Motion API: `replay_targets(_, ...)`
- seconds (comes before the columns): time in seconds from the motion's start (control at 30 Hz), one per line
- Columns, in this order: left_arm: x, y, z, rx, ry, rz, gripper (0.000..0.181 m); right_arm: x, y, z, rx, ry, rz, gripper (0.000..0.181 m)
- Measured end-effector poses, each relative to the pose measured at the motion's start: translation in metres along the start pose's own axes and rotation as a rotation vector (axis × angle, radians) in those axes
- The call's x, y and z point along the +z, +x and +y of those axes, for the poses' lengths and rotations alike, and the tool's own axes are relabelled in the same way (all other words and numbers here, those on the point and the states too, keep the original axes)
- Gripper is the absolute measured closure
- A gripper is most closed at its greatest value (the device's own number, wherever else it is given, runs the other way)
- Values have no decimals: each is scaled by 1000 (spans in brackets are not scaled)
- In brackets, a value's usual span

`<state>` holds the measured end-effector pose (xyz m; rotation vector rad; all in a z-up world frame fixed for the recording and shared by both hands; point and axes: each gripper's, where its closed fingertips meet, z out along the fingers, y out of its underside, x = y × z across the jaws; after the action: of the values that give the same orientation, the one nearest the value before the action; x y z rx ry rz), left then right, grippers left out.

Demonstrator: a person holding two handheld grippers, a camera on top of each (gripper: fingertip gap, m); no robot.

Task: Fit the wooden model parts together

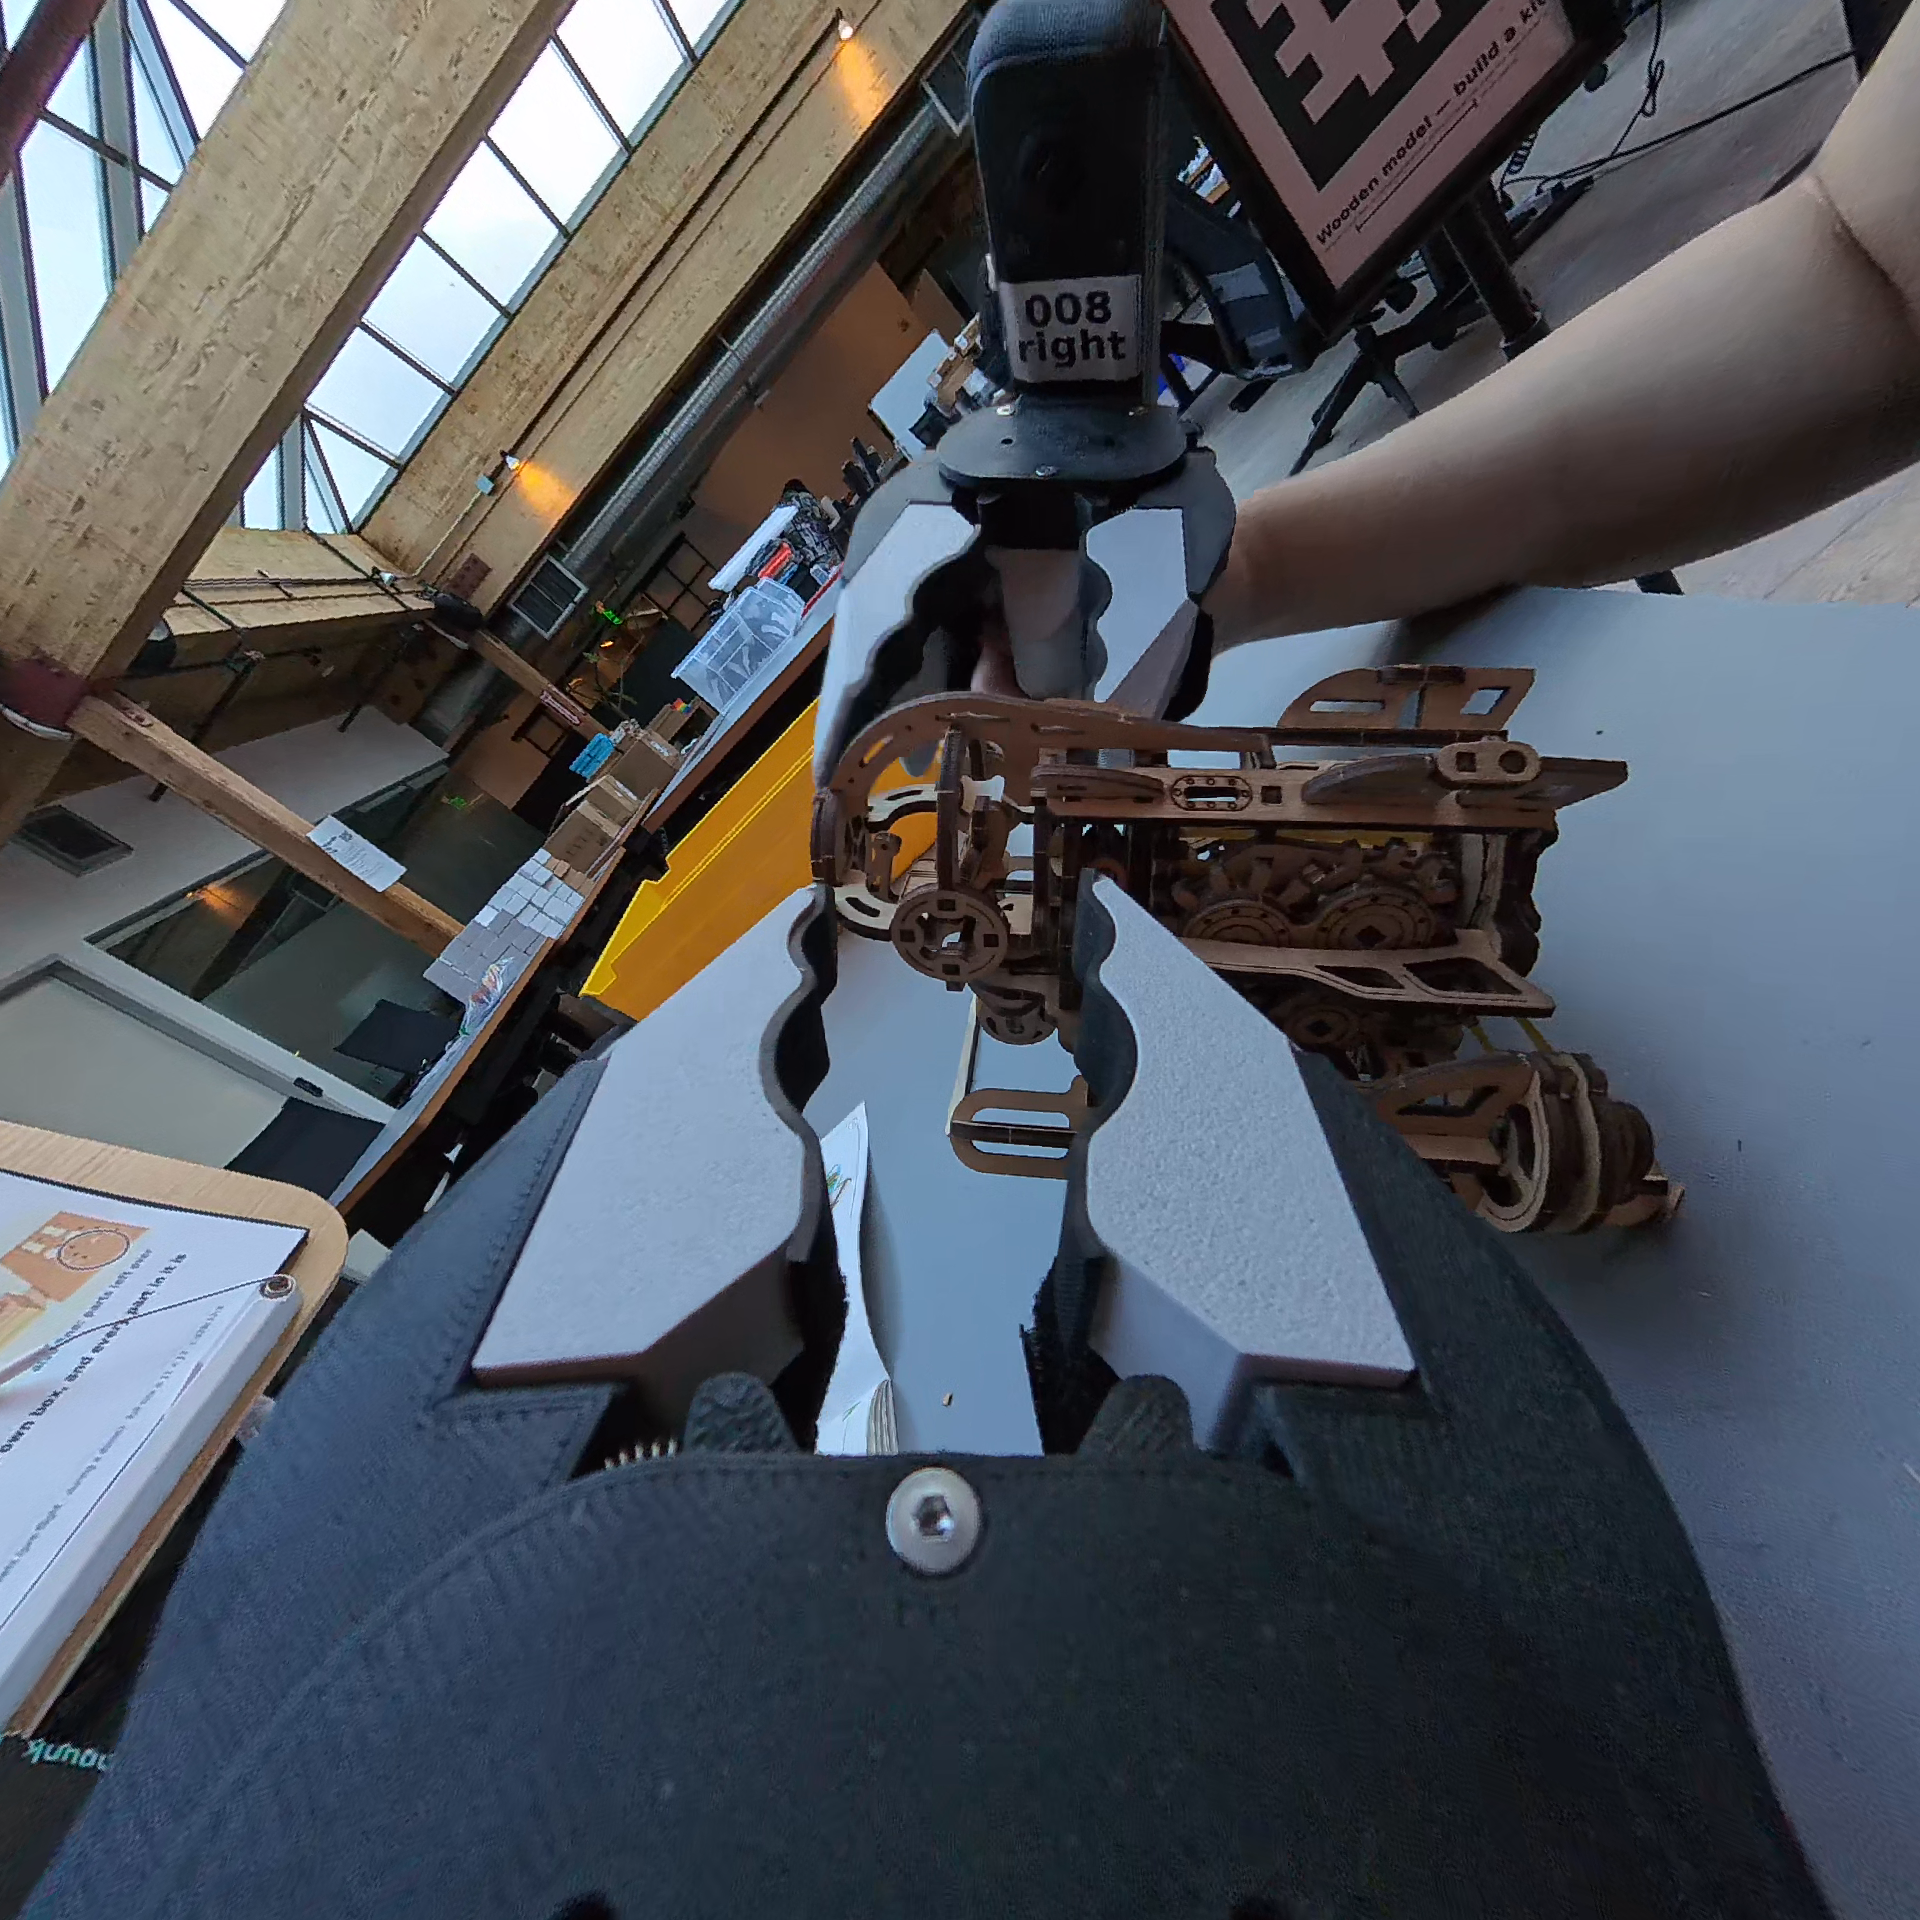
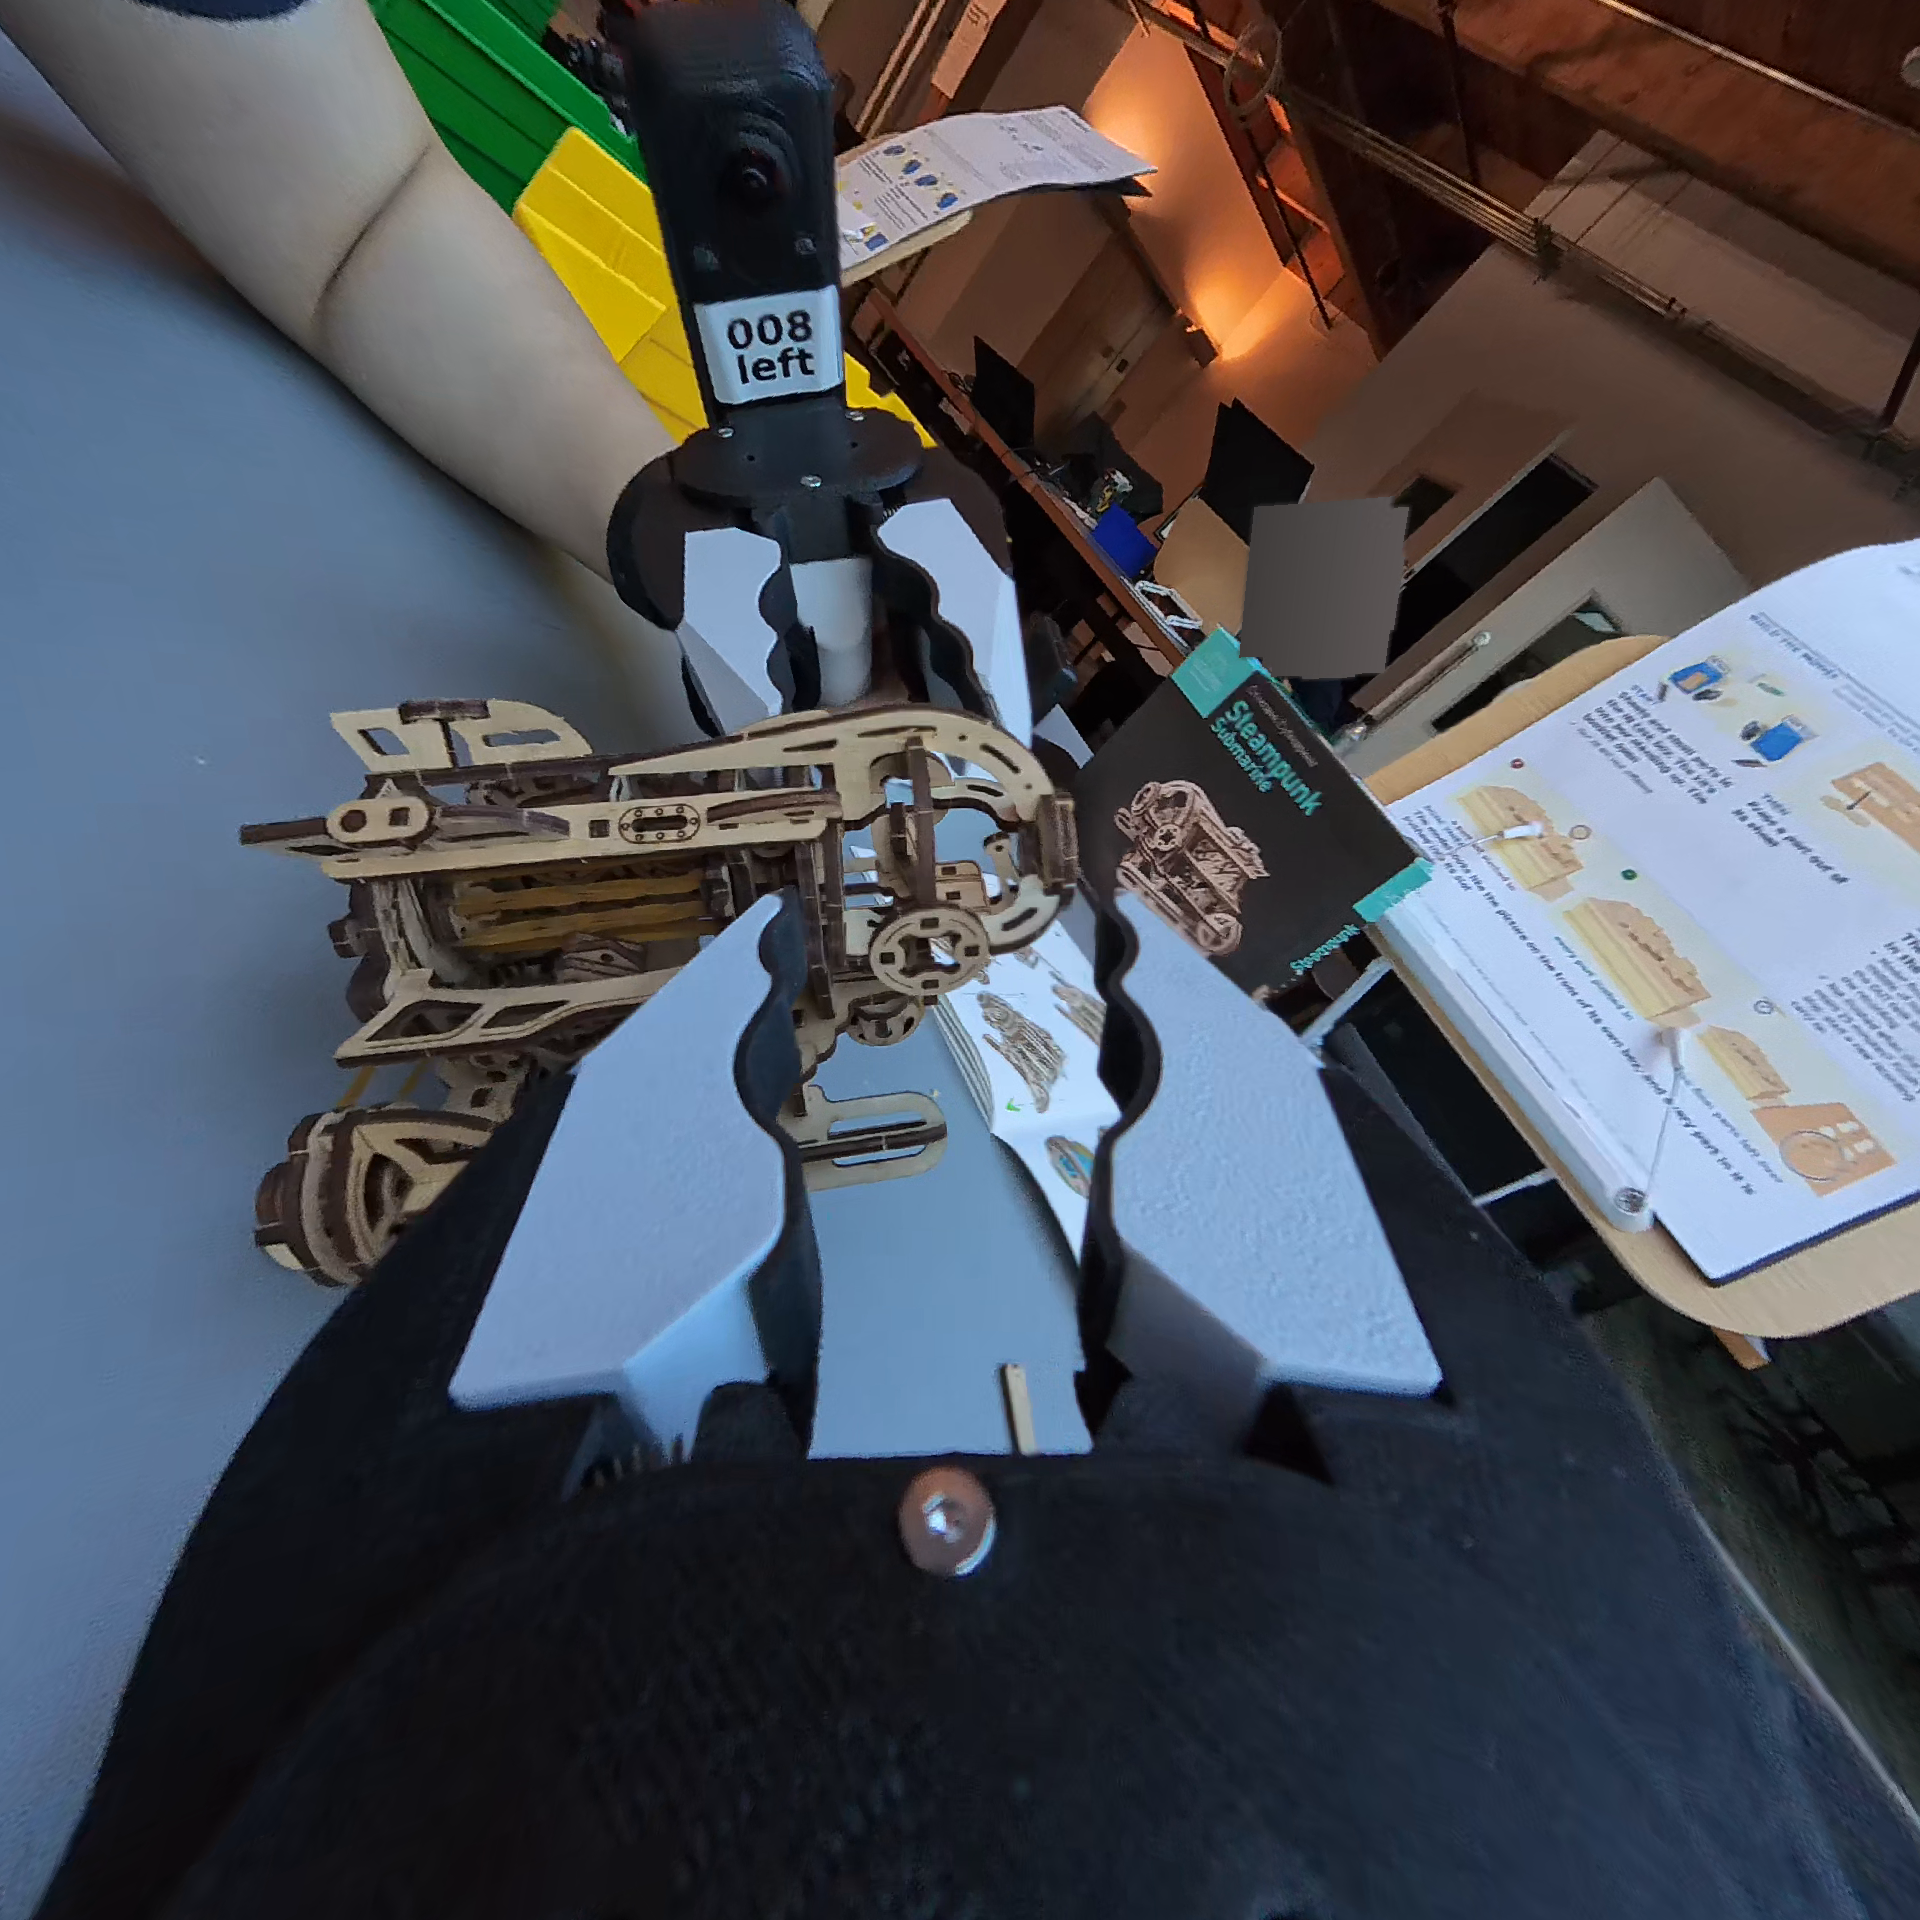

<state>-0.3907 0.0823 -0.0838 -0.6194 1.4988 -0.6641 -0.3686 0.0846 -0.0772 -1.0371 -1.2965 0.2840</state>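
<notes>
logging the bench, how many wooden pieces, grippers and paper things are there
wooden pieces: 3, the model, a slotted plate, a small stick
grippers: 2, left, right
paper things: 3, box, booklet, instruction sheet
total: 8

The wooden model (image 1: 1226, 894) is showing tan and dark brown laser-cut fretwork on the grey desk (image 1: 1714, 1039); each hand-held gripper (image 1: 956, 914) is wearing black and grey; yellow bins (image 1: 717, 883) are glowing behind.

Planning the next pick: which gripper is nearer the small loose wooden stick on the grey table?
Right. The stick lies under the right gripper, between its finger bases; the left gripper is beyond the wooden model's front end.
</notes>
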Motion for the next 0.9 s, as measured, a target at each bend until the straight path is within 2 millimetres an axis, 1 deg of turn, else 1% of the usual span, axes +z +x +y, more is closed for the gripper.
replay_targets(0.03, 0, 0, -1, 6, -1, 2, 137, 0, 2, 0, -16, -18, 4, 120)
replay_targets(0.1, 0, 1, -3, 13, 0, 6, 137, 0, 2, -3, -43, -53, -26, 118)
replay_targets(0.3, -1, 1, -5, 21, 13, 9, 137, 6, -6, -6, -144, -179, -163, 125)
replay_targets(0.47, -1, 1, -5, 25, 21, 1, 136, 6, -6, -6, -160, -214, -178, 127)
replay_targets(0.5, -1, 1, -5, 28, 25, -3, 134, 6, -6, -6, -162, -212, -179, 127)
replay_targets(0.6, 0, -6, -4, 2, 22, -18, 119, 5, -6, -5, -158, -210, -180, 127)
replay_targets(0.7, 1, -5, -6, 0, 29, 43, 119, 6, -8, -7, -157, -195, -184, 127)
replay_targets(0.77, 3, -5, -6, 4, 17, 86, 112, 6, -7, -7, -156, -198, -186, 127)
replay_targets(0.8, 4, -6, -6, 2, 9, 106, 112, 6, -7, -7, -155, -197, -186, 127)
replay_targets(0.9, 5, 0, -7, 15, -5, 182, 121, 5, -8, -8, -158, -198, -193, 127)
